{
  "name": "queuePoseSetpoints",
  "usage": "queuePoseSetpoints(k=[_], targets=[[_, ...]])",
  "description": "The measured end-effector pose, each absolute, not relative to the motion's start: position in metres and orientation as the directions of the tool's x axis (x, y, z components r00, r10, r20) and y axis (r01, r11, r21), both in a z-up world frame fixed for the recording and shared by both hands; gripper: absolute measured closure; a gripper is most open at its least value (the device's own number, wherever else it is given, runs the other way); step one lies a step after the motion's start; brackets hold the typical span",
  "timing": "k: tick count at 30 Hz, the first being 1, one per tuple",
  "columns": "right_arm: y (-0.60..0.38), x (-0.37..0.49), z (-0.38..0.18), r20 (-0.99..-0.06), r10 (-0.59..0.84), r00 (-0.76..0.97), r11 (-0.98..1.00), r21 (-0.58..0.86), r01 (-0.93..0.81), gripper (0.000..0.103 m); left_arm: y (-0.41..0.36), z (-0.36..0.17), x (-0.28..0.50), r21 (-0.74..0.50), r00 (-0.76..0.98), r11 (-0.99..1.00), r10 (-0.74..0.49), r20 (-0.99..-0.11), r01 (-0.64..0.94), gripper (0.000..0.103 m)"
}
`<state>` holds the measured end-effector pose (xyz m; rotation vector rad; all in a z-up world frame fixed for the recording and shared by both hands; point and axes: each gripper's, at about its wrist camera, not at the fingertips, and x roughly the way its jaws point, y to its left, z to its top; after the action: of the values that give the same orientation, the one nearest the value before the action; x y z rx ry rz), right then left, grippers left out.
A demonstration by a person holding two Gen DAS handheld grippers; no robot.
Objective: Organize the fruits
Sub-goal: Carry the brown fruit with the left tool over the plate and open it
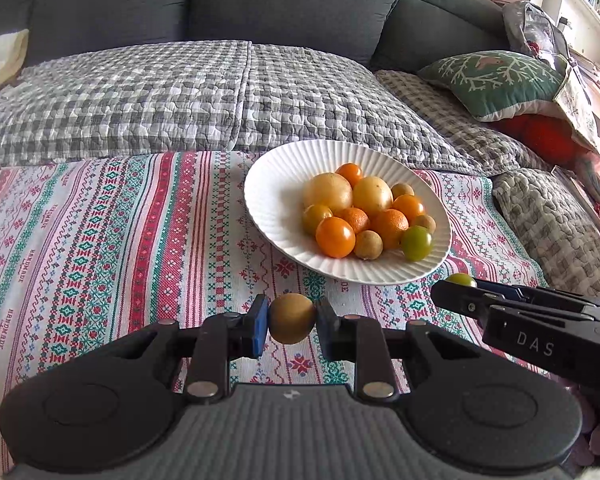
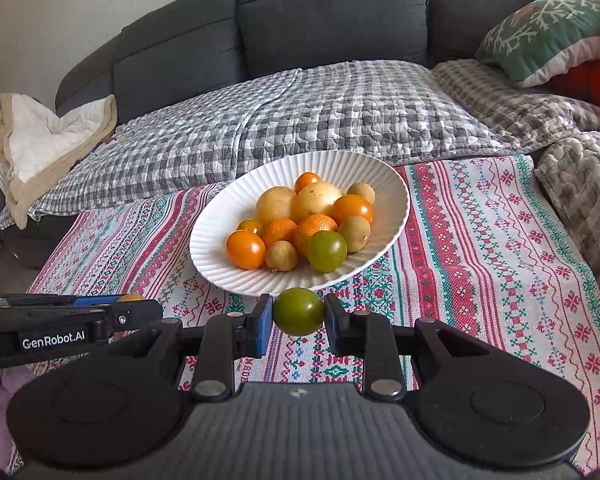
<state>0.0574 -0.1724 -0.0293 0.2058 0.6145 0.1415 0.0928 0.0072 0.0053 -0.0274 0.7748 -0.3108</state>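
There were two tongs, one in each hand. The left tongs (image 1: 292, 322) were squeezed tight on one small, round, tan fruit (image 1: 292, 319) with dull skin, held up over the tablecloth (image 1: 112, 240). The right tongs (image 2: 299, 314) were squeezed tight on one smooth, shiny green tomato (image 2: 299, 311), held just in front of the plate (image 2: 216, 236). There was one plate, white, oval and covered in fine ridges, and it sat on the cloth. In it lay a heap of twelve round fruits: two big pale yellow ones (image 2: 276, 204), four shiny orange tomatoes (image 2: 245, 249), two bumpy oranges (image 2: 314, 228), three little tan fruits (image 2: 281, 255) and one green tomato (image 2: 326, 251). They were packed close and touched each other. The cloth was woven, with red, green and white stripes of tiny stitched shapes. Behind it lay a puffy grey and white checked blanket (image 2: 300, 116) on a dark grey sofa (image 2: 332, 8). One green pillow (image 2: 540, 36) with a white branch pattern sat at the right.
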Motion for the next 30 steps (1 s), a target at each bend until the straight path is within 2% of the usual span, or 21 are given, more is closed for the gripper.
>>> queuePoseSetpoints(k=[19, 30], targets=[[-0.176, 0.071, -0.017, -0.485, 0.158, 0.86, 0.959, 0.282, -0.017, 0.078, 0.013, 0.007, 0.159, -0.127, 0.709, 0.957, -0.278, -0.648, 0.259, 0.095], [-0.186, 0.074, -0.019, -0.487, 0.125, 0.864, 0.96, 0.279, 0.018, 0.078, 0.003, -0.01, 0.199, -0.2, 0.691, 0.944, -0.328, -0.644, 0.262, 0.095]])
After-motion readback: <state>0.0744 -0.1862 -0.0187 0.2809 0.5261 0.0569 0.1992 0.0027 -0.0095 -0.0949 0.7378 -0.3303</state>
